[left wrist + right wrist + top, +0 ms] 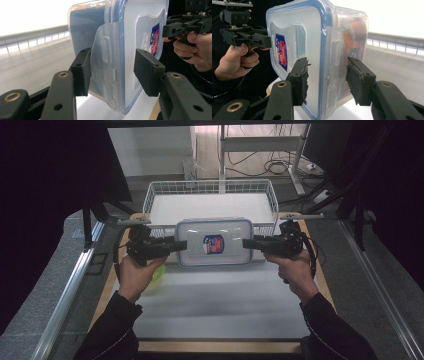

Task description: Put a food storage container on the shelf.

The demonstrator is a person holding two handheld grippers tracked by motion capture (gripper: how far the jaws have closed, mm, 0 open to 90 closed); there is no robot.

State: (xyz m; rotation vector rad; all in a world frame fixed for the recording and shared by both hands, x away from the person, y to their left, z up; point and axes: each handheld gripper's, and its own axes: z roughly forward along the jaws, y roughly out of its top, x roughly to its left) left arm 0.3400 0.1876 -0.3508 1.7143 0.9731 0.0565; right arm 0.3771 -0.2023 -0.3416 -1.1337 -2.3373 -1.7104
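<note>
A clear plastic food box (pixel 214 242) with a blue-rimmed lid and a red and blue label hangs above the table, held level from both ends. My left gripper (pixel 180 245) is shut on its left end, over the lid clasp (pixel 105 52). My right gripper (pixel 248 243) is shut on its right end. In the left gripper view, the box (pixel 125 37) sits between the pads of my left gripper (pixel 115 70), one on the lid, one underneath. In the right gripper view, my right gripper (pixel 328 78) clamps the box (pixel 299 32) the same way; something orange shows inside.
A white wire basket (pixel 165 187) stands just behind the box on the white mat (pixel 215 305). A small green thing (pixel 158 273) lies beneath the left hand. Metal rails run along both sides of the table.
</note>
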